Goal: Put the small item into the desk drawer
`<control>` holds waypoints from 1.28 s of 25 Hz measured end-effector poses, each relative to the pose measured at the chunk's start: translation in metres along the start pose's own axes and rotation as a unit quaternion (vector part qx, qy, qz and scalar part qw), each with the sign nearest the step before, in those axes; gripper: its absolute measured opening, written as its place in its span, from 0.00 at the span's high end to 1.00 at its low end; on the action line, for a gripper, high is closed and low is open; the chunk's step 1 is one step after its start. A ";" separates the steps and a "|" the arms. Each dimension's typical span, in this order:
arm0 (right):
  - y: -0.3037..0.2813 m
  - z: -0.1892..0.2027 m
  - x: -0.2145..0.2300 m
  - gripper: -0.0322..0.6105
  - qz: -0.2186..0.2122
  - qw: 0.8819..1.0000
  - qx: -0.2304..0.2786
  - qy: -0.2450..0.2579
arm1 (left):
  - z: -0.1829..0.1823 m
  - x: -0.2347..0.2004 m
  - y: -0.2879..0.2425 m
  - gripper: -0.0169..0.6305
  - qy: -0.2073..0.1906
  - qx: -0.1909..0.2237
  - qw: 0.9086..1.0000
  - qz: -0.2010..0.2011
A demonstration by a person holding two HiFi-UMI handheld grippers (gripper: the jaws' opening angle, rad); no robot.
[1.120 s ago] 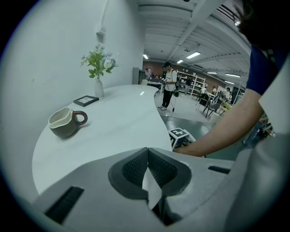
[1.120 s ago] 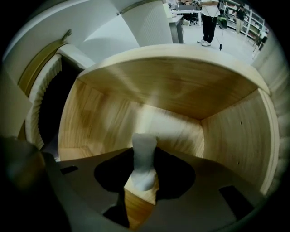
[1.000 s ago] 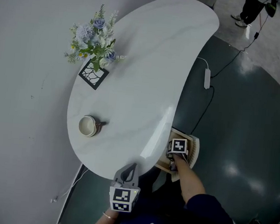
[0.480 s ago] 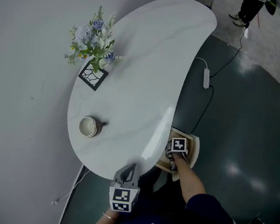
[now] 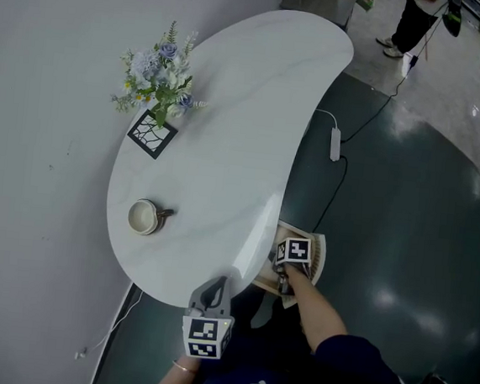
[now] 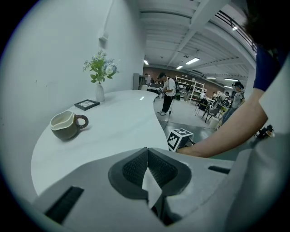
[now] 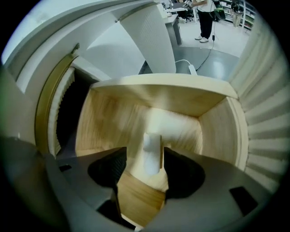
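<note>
White kidney-shaped desk seen from above, with its wooden drawer drawn out from under the near concave edge. On the desk top, along the wall side: a vase of blue and white flowers, a square black-and-white patterned frame just beside the vase, and a cup with a dark handle, well apart from the drawer. On the floor off the desk's concave edge lie a white power strip and its cable; a bystander stands past the desk's far end.

The left gripper hovers over the desk's near end, its ribbed pads pressed together with nothing between them. The right gripper points down into the drawer, with the person's forearm above it; nothing blocks the drawer opening.

The small item, a white upright block, somewhat blurred, is inside the drawer under the desk edge, over the wooden floor. It stands between the right gripper's parted fingers, close against the right-hand pad, with a clear gap to the left-hand one, so the fingers do not clamp it.
</note>
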State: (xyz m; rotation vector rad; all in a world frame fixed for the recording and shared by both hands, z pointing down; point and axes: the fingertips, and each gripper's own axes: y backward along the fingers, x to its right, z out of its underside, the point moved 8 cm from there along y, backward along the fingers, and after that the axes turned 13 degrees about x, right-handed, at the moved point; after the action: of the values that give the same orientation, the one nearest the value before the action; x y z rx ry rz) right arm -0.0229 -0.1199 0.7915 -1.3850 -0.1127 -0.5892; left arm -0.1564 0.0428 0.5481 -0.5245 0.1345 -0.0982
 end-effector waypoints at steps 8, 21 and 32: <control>0.027 -0.005 -0.007 0.54 -0.012 1.000 0.024 -0.012 | -0.003 0.005 0.000 0.97 0.015 0.022 1.000 0.003; 0.089 -0.019 -0.026 0.54 -0.049 0.995 0.089 -0.015 | -0.016 0.012 -0.013 0.97 0.042 0.055 0.997 0.013; 0.149 -0.022 -0.039 0.56 -0.063 0.982 0.176 0.003 | -0.027 0.022 -0.034 0.97 0.044 0.075 0.995 0.044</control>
State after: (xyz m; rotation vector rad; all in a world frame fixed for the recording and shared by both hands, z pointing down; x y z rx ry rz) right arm 0.0065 -0.1178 0.6386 -1.0370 -0.2874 -0.6451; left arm -0.1408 -0.0032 0.5396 -0.3645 0.2343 -0.0445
